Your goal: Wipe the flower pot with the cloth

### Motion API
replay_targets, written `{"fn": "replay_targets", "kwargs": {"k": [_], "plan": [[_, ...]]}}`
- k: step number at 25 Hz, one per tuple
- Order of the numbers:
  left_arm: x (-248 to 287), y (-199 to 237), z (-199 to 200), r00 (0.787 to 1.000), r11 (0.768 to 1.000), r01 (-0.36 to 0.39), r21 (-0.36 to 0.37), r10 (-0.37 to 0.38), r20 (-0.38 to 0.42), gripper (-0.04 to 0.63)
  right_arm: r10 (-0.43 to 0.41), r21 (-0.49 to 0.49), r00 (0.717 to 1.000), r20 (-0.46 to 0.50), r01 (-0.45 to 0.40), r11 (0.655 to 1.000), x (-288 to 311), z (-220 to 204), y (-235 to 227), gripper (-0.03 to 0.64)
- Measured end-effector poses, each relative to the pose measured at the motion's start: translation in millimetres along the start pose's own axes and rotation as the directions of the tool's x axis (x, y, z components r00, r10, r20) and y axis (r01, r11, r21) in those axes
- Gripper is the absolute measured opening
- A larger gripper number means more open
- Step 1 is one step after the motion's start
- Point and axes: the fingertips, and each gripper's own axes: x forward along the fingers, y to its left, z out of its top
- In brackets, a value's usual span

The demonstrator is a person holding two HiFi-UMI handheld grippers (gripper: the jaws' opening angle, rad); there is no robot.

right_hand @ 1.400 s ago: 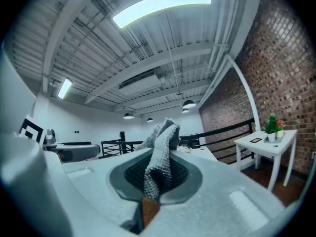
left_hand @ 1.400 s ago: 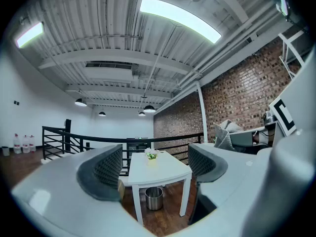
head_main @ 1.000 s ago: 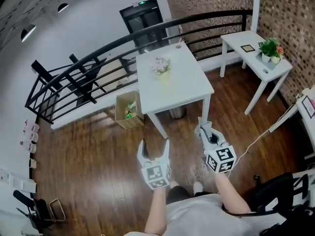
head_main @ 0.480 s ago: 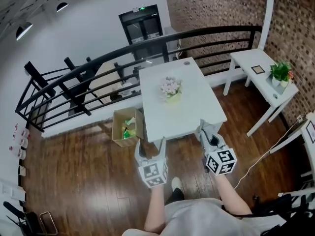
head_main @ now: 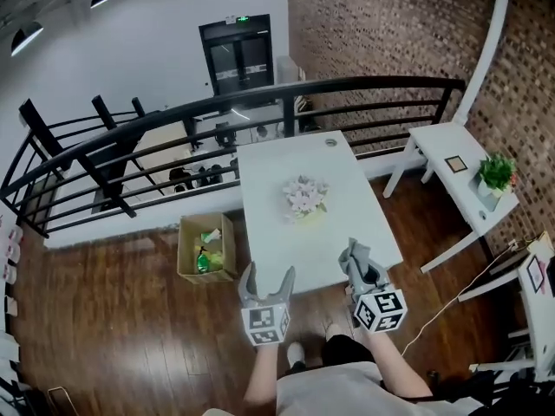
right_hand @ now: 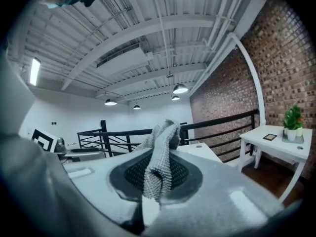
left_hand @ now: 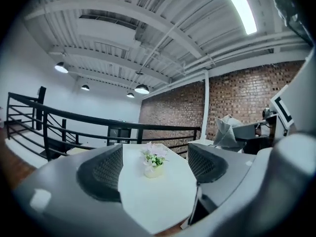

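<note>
A small pale pot of pink-white flowers (head_main: 304,199) stands in the middle of a white table (head_main: 277,167). In the left gripper view the flower pot (left_hand: 153,164) shows straight ahead on the table (left_hand: 158,201). My left gripper (head_main: 268,276) hovers at the table's near edge, jaws spread wide, nothing between them; the left gripper (left_hand: 154,177) frames the pot from a distance. My right gripper (head_main: 357,260) is over the near right corner, shut on a grey knitted cloth (right_hand: 160,154) that sticks up out of the right gripper (right_hand: 157,179).
A black railing (head_main: 260,98) runs behind the table. An open cardboard box (head_main: 206,248) sits on the wooden floor to the table's left. At the right, a second white table (head_main: 447,141) carries a green plant (head_main: 496,176) and a small frame (head_main: 455,164). A brick wall rises behind.
The person has walked up to the table; it and the flower pot now appear closer. Both grippers have reached its near edge, the right still clamped on the cloth.
</note>
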Motion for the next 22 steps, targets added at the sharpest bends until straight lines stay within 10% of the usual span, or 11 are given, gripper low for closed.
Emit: {"fn": "replay_targets", "kwargs": {"k": [11, 18, 22], "plan": [[164.5, 27.5, -62.9, 0.982, 0.997, -0.011, 0.073, 0.025, -0.187, 0.444, 0.047, 0.039, 0.997, -0.066, -0.045, 0.998, 161.3, 12.2, -90.2, 0.008], [254.3, 38.6, -149.3, 0.924, 0.987, 0.046, 0.151, 0.016, -0.382, 0.561, 0.082, 0.087, 0.99, -0.113, -0.073, 0.994, 218.0, -5.7, -146.8, 0.008], [293.6, 30.3, -174.3, 0.876, 0.986, 0.149, 0.074, -0.097, -0.472, 0.616, 0.061, 0.165, 0.986, -0.158, -0.034, 0.986, 235.8, -32.0, -176.1, 0.008]]}}
